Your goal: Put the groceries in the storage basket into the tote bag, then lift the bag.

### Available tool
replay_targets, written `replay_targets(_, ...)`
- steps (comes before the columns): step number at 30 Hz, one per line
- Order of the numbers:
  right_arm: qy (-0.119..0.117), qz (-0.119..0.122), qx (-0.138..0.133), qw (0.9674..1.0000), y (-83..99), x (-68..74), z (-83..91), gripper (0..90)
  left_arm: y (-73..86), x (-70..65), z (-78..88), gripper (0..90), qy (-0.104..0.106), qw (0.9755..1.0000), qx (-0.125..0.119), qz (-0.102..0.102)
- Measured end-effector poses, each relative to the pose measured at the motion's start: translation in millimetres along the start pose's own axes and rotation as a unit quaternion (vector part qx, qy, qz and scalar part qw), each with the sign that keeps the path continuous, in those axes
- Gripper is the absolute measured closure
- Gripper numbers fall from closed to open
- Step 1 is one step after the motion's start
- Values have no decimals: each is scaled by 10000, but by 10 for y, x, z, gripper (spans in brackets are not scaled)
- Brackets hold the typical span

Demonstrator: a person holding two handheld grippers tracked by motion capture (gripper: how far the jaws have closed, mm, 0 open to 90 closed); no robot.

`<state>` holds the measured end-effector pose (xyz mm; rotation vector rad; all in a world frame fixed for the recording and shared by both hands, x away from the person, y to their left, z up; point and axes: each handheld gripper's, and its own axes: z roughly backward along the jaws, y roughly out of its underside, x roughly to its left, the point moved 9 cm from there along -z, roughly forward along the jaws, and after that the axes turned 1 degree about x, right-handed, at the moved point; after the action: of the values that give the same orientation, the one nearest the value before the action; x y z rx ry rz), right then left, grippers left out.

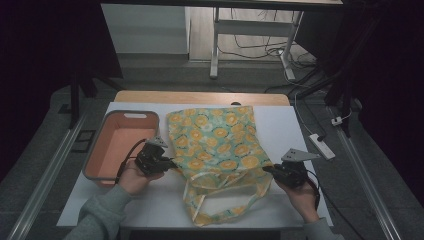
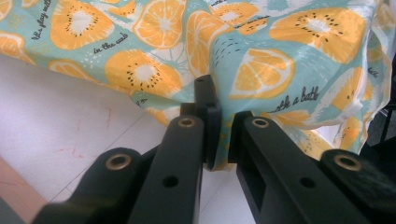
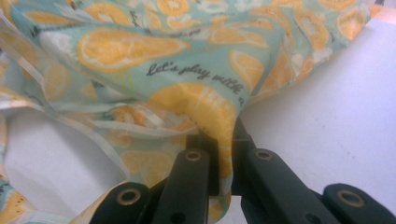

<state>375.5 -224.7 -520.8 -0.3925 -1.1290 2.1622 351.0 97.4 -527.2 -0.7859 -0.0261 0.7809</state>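
Both tongs are clamped on cloth. Left gripper [image 2: 217,135]: jaws pinched nearly together on the edge of the tote bag [image 2: 243,60], fabric bunched between the pads. Right gripper [image 3: 225,154]: jaws likewise closed on a fold of the same bag, cloth drawn up into a peak above the tips.

High view: left gripper [image 1: 167,162] holds the bag's left side near the opening, right gripper [image 1: 270,170] holds the right side. Bag [image 1: 215,140] lies flat in the middle of the white table [image 1: 285,125], bottom end away from the person, handles [image 1: 225,200] loose at the near edge. Orange bin [image 1: 95,150] sits just left of the bag, nothing visible inside.

Judgement: grasp stage done, both sides secured. Lifting, folding or moving the bag not yet begun; whether the bin is the destination cannot be told.
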Motion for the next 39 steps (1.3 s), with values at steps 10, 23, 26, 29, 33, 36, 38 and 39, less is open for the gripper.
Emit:
replay_targets(10, 57, -7, -364, 9993, -144, 8, 136, 894, -42, -24, 59, 882, 165, 9997, -152, 22)
replay_targets(23, 79, 209, -748, 9969, -528, 125, 331, 894, -209, -52, 372, 883, 451, 9968, -652, 80)
replay_targets(26, 99, 255, -823, 9962, -613, 140, 365, 894, -253, -51, 451, 883, 536, 9954, -785, 112)
replay_targets(29, 114, 271, -921, 9953, -719, 138, 419, 894, -308, -45, 529, 883, 561, 9942, -908, 112)
replay_targets(33, 172, 341, -1071, 9935, -903, 129, 513, 894, -388, -50, 616, 883, 588, 9926, -1056, 102)
replay_targets(36, 204, 335, -1125, 9929, -997, 112, 545, 894, -431, -42, 660, 883, 637, 9915, -1129, 125)
replay_targets(38, 193, 333, -1167, 9924, -1045, 107, 562, 894, -457, -28, 684, 883, 716, 9901, -1196, 185)
replay_targets(39, 192, 348, -1182, 9922, -1067, 109, 573, 894, -462, -22, 689, 883, 719, 9899, -1208, 196)
